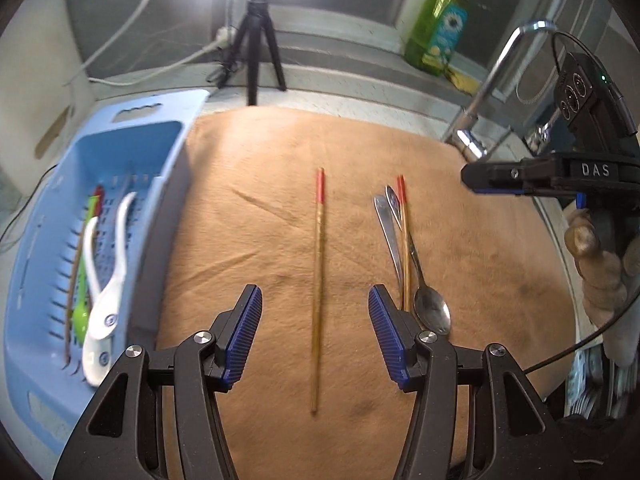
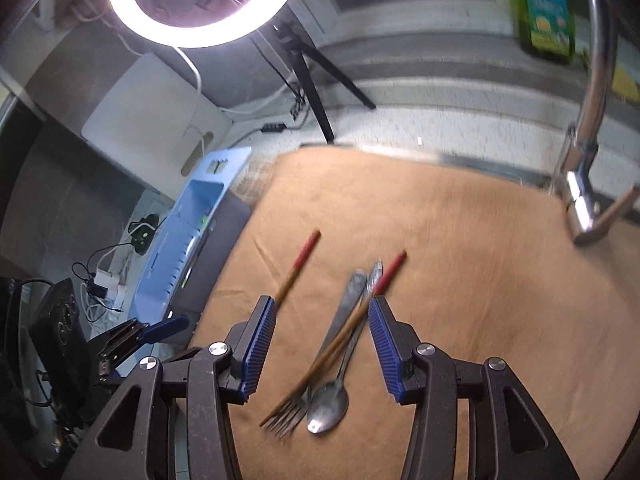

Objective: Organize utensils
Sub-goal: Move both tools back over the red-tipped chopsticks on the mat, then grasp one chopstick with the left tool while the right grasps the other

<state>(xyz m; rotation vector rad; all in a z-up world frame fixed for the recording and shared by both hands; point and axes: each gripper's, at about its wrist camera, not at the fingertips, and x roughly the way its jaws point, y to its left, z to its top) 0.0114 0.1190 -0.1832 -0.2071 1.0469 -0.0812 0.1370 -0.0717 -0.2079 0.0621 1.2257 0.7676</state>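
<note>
In the left wrist view the left hand-held gripper (image 1: 315, 322) is spread with nothing pinched, a lone chopstick (image 1: 318, 280) lying on the brown cloth (image 1: 248, 240) between its fingers. In the right wrist view the right hand-held gripper (image 2: 322, 344) is likewise spread and empty over a crossed pile: fork (image 2: 340, 320), spoon (image 2: 329, 408) and second chopstick (image 2: 360, 308). Bare cloth lies open at lower right. At the cloth's left edge sits the blue basket (image 1: 160, 208), holding white tongs (image 1: 106, 300). A faucet (image 2: 588, 140) stands upper right.

Open left gripper (image 1: 315, 320), chopstick (image 1: 318, 288), blue basket (image 1: 160, 136)
</note>
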